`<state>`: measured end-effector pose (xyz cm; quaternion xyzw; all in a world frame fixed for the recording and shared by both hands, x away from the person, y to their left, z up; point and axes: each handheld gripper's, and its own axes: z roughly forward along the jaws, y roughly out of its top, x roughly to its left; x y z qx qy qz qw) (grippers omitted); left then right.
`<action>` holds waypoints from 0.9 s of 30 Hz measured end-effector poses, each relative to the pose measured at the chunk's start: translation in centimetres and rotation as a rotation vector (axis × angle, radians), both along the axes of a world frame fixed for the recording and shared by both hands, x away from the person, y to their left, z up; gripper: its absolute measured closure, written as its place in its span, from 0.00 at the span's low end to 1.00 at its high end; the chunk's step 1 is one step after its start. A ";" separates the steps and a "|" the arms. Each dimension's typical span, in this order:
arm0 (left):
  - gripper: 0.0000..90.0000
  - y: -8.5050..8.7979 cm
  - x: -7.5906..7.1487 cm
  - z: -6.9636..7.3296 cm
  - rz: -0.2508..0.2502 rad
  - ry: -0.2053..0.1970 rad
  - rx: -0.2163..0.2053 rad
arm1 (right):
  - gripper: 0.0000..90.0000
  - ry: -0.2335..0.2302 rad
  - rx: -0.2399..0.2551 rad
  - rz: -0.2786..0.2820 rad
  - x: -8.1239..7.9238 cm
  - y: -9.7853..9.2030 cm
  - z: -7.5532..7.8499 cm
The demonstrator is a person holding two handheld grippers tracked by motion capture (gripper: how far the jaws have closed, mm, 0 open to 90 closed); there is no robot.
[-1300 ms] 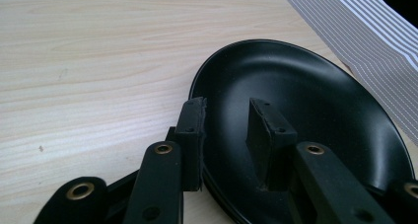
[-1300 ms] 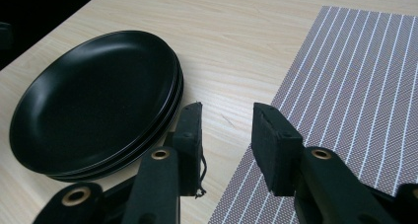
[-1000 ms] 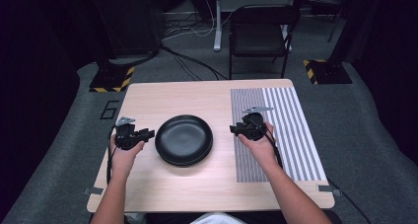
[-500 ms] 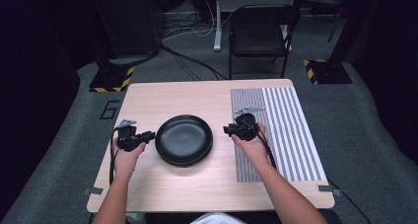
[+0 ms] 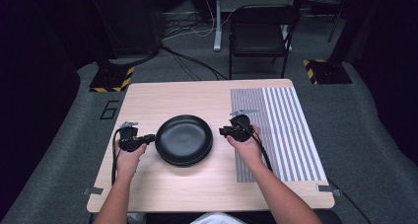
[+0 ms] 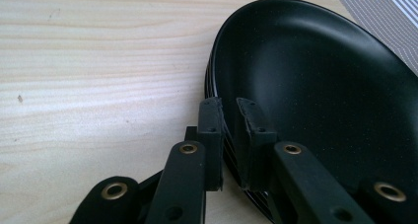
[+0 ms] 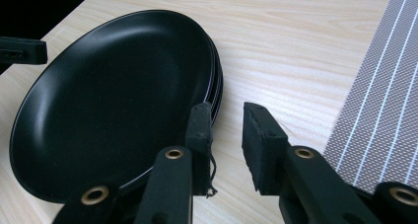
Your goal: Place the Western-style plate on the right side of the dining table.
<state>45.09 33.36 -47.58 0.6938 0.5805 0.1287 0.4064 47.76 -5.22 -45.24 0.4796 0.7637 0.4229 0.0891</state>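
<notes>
We clamp our left gripper (image 6: 227,135) on the nine o'clock rim of the stacked black plates (image 5: 185,139) at mid-tabletop (image 5: 162,98); our right gripper (image 7: 226,145), fingers closing, should seat squarely at three o'clock before lifting.

The plates (image 5: 184,139) are glossy black, stacked, with thin pale lines showing along their rims in the gripper views. The table (image 5: 162,184) is pale wood with fine, light-brown grain. The mat (image 5: 286,130) is grey weave crossed by thin white stripes running along its length; its left part looks plainer grey. Both grippers, left (image 5: 148,139) and right (image 5: 223,131), are matte black, with brass-coloured rivets (image 6: 188,148) on the jaw arms and a light grey plate on top. The floor (image 5: 355,135) is grey carpet. The chair (image 5: 259,36) is black. Two black bases (image 5: 111,78) carry yellow-and-black hazard stripes.
</notes>
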 end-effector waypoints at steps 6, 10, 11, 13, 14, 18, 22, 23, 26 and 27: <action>0.92 -0.1 0.1 -0.1 -0.003 0.015 -0.018 | 0.81 0.014 0.005 0.001 0.2 0.2 -0.5; 0.92 -0.1 0.1 -0.2 -0.008 0.026 -0.024 | 0.81 0.024 0.008 0.005 0.2 0.5 -0.6; 0.92 -0.2 0.1 -0.3 -0.003 0.032 -0.028 | 0.81 0.023 0.006 0.009 0.3 0.6 -0.8; 0.92 -0.2 0.1 -0.3 -0.003 0.033 -0.031 | 0.80 0.032 0.009 0.010 0.3 0.7 -0.9; 0.92 -0.2 0.1 -0.3 -0.005 0.034 -0.033 | 0.80 0.036 0.012 0.012 0.3 0.7 -1.0; 0.91 -0.2 0.1 -0.3 -0.002 0.034 -0.035 | 0.78 0.052 0.026 0.017 0.4 0.9 -1.2; 0.91 -0.3 0.1 -0.4 -0.008 0.038 -0.028 | 0.77 0.075 0.034 0.023 0.5 1.3 -1.6; 0.91 -0.3 0.1 -0.4 -0.010 0.037 -0.023 | 0.77 0.073 0.036 0.024 0.5 1.4 -1.7; 0.91 -0.4 0.1 -0.3 -0.014 0.032 -0.021 | 0.76 0.087 0.045 0.023 0.6 1.6 -1.9; 0.92 -0.4 0.1 -0.3 -0.014 0.032 -0.021 | 0.76 0.087 0.045 0.023 0.6 1.6 -1.9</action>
